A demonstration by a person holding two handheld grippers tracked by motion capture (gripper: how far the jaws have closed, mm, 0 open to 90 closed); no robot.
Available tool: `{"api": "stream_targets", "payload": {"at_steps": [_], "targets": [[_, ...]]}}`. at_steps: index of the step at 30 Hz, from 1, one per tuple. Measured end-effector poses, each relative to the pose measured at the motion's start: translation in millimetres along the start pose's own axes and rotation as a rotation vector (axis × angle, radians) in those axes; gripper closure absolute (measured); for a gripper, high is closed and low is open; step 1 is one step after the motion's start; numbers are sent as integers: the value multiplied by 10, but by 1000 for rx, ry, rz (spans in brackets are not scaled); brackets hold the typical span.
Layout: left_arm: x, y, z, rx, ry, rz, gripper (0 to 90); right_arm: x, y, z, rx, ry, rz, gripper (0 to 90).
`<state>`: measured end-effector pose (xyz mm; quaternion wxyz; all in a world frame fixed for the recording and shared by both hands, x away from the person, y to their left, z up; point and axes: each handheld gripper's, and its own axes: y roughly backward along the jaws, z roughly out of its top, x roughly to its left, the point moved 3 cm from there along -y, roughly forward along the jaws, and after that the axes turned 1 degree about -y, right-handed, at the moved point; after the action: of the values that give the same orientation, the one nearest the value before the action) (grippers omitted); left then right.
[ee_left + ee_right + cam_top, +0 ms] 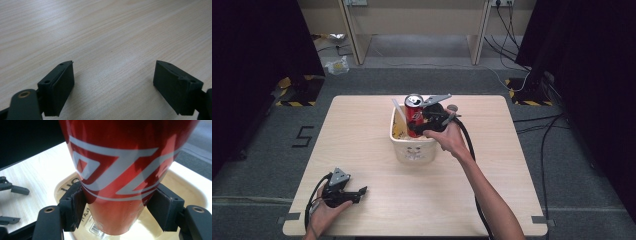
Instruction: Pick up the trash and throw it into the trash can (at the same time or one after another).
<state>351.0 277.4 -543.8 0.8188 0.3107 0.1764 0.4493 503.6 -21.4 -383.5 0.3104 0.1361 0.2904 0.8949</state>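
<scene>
A red soda can (414, 113) with white lettering stands upright over a white tub (413, 146) near the table's middle. My right gripper (421, 120) is shut on the can (120, 170), its two black pads (75, 207) pressed against the can's sides just above the tub's rim (60, 188). My left gripper (362, 191) rests low over the table's front left corner, held in a hand. In the left gripper view its jaws stand wide apart over bare wood, so the left gripper (113, 80) is open and holds nothing.
The tub holds something yellowish and a white stick-like piece (398, 112) leaning at its left wall. The light wooden table (362, 145) has bare room on all sides of the tub. Cables (472, 150) trail from each gripper. Grey carpet and desk legs lie beyond.
</scene>
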Motion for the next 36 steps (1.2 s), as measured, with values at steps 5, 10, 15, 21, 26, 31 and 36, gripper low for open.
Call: {"api": "stream_targets", "payload": {"at_steps": [5,10,15,21,26,31,36], "targets": [[0,1,0,1,0,-1,162,19,-40,-7,11,2,10,337],[0,1,0,1,0,-1,162,22,-84,-29,25,2,17,335],[0,1,0,1,0,-1,162,26,-119,-65,35,-12,28,334],[0,0,0,1,0,-1,162,16,-137,-97,45,-18,34,331],[1,2,0,3,-1,-2,162,21,-136,-105,48,-14,35,323],[0,1,1,2,1,-2,162,30,-132,-111,45,-2,37,316],[0,1,1,1,1,-1,162,29,-83,-94,29,-4,40,304]]}}
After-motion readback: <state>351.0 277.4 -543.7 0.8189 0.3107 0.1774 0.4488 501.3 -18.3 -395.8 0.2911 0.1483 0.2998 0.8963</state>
